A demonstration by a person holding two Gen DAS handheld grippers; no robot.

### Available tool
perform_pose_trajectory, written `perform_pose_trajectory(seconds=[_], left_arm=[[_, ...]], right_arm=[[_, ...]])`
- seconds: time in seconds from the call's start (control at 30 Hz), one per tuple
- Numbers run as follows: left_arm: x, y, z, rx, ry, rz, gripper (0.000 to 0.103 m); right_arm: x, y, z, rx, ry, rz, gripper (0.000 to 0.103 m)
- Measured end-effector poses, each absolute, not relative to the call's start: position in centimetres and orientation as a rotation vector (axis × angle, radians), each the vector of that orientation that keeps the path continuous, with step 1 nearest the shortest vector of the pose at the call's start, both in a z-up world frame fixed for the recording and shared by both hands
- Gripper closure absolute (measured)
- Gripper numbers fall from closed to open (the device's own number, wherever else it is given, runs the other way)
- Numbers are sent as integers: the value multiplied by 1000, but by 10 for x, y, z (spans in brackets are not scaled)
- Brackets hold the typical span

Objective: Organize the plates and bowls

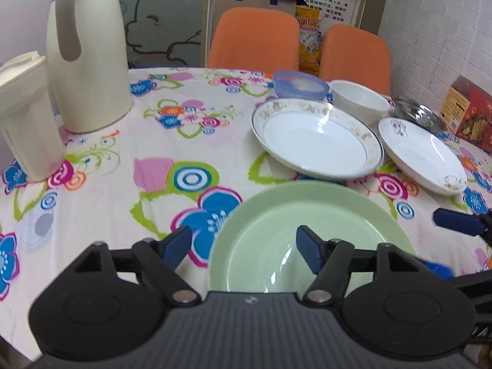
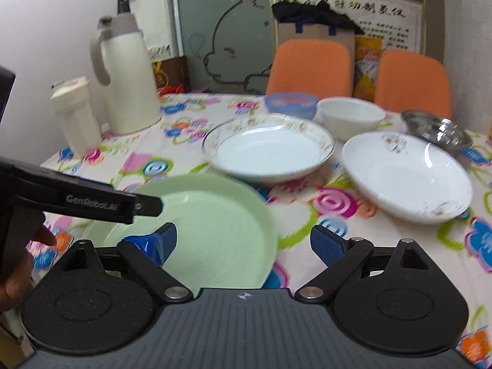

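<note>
Two open grippers, one green plate, plenty to knock

Nearest the table edge sat the green plate (image 1: pixel 310 240), a pale, glossy, shallow dish with a broad rim, empty and flat on the flowered tablecloth (image 1: pixel 129 153). Both tools stood over it with jaws spread and nothing held: the left gripper (image 1: pixel 244 247) straddled its left rim, one pad outside the plate and one over the well, and the right gripper (image 2: pixel 243 243) straddled its right rim the same way.

I judged the glaze slippery, so a pinch on that thin rim could skid and let the plate drop back or slide off the near edge. With both tools crowding one plate, the fingers might also clash.

Just beyond it lay the gold-rimmed plate (image 1: pixel 316 138), almost touching the green rim; a forward push could ride one dish under the other. The white plate (image 1: pixel 421 156) sat beside that, with a white bowl (image 1: pixel 359 98) and blue bowl (image 1: pixel 299 84) behind. The cream jug (image 1: pixel 89 61) stood well apart, to the left.
</note>
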State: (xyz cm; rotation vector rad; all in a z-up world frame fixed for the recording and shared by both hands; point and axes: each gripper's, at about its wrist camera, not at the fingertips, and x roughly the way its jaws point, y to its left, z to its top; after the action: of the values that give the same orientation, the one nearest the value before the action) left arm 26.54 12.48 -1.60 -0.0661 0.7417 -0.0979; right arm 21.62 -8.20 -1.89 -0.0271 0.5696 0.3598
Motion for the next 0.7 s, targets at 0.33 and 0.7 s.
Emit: perform_pose_trajectory(seconds=[0.33, 0.7], left_arm=[[342, 131, 4, -41, 700, -42, 28], [398, 132, -4, -22, 739, -84, 28]], right_arm=[[310, -82, -23, 24, 694, 381, 21], [345, -68, -36, 63, 768, 365, 19]])
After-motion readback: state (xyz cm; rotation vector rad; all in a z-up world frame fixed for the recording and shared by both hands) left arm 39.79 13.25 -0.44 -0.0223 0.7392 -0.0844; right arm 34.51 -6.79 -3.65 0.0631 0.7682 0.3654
